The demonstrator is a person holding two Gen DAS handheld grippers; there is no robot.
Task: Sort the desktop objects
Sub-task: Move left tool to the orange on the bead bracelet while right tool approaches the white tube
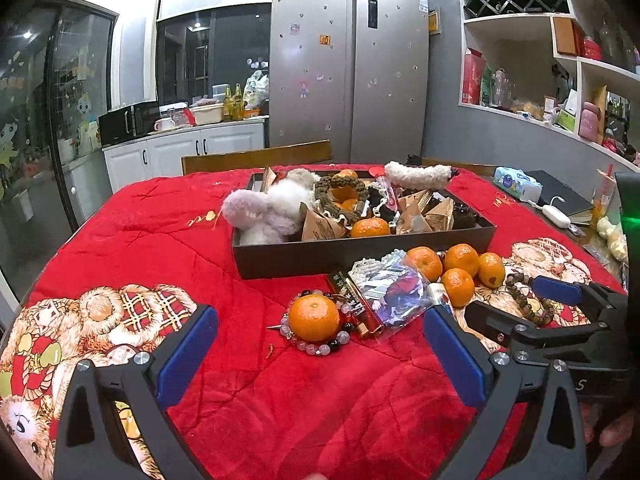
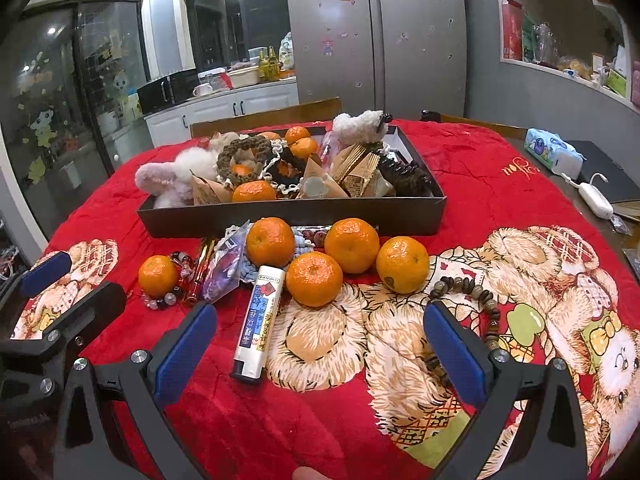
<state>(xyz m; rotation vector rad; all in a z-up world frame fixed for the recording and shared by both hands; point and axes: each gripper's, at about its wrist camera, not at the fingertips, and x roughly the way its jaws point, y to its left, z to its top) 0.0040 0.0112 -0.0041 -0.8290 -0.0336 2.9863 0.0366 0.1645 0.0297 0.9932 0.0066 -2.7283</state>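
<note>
Long dark cardboard box point(image 2: 280, 216): set mid-bench on the red plush cover, already loaded with fluffy hair ties, paper packets and oranges. Loose oranges point(image 2: 352, 245), a white lighter point(image 2: 259, 320), a wooden bead bracelet point(image 2: 476, 300) and a crystal bead bracelet point(image 1: 316, 344) (ringing one orange) are left just before the box, presumably awaiting sorting. Left tongs point(image 1: 320, 356) and right tongs point(image 2: 320, 354) are held fully spread and empty, short of these items.

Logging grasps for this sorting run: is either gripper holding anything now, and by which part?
Nothing is held. The left gripper and right gripper both stand open and empty above the red quilted cloth.
</note>
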